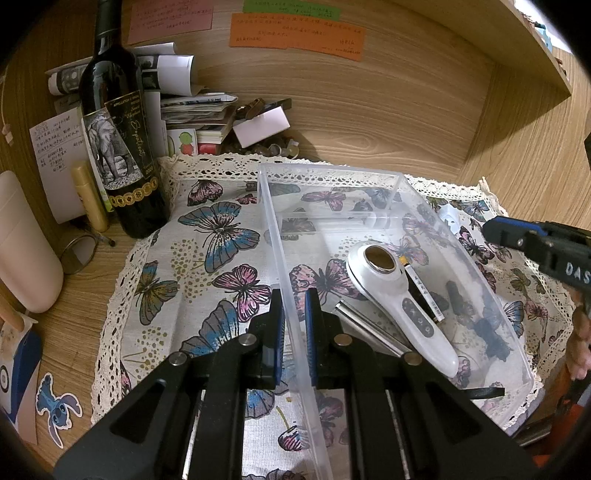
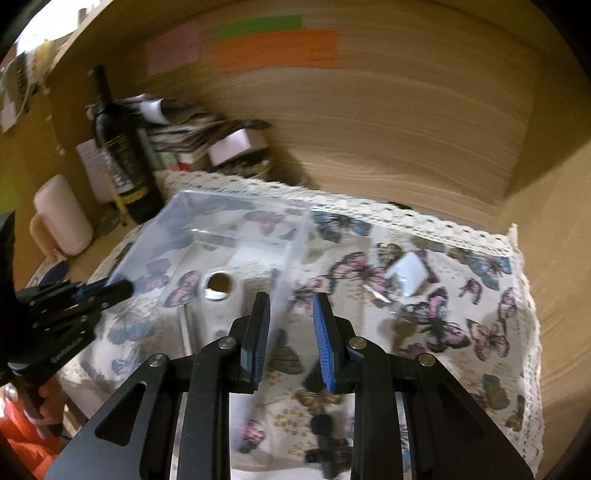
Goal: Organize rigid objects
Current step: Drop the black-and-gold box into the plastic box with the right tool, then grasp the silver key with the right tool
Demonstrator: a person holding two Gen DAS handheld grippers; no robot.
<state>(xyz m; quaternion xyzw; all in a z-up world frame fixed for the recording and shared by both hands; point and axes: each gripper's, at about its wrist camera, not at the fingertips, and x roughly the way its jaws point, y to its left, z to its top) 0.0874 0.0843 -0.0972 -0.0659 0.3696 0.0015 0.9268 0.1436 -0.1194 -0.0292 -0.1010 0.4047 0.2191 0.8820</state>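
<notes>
the clear plastic bin [image 1: 388,192] sits at frame centre on the butterfly cloth [image 1: 207,236], holding a white handheld device [image 1: 399,299]. the left gripper [image 1: 294,314] straddles the bin's near-left wall, jaws slightly apart. the right gripper [image 2: 291,328], jaws open, straddles the blurred right wall.

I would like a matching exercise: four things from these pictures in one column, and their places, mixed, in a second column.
1. white device
2. wine bottle
3. orange note
4. left tongs

a. on the wooden back wall
b. inside the clear box
c. astride the box's wall
d. upright, left of the butterfly cloth

Pairs: 1-b, 2-d, 3-a, 4-c
</notes>
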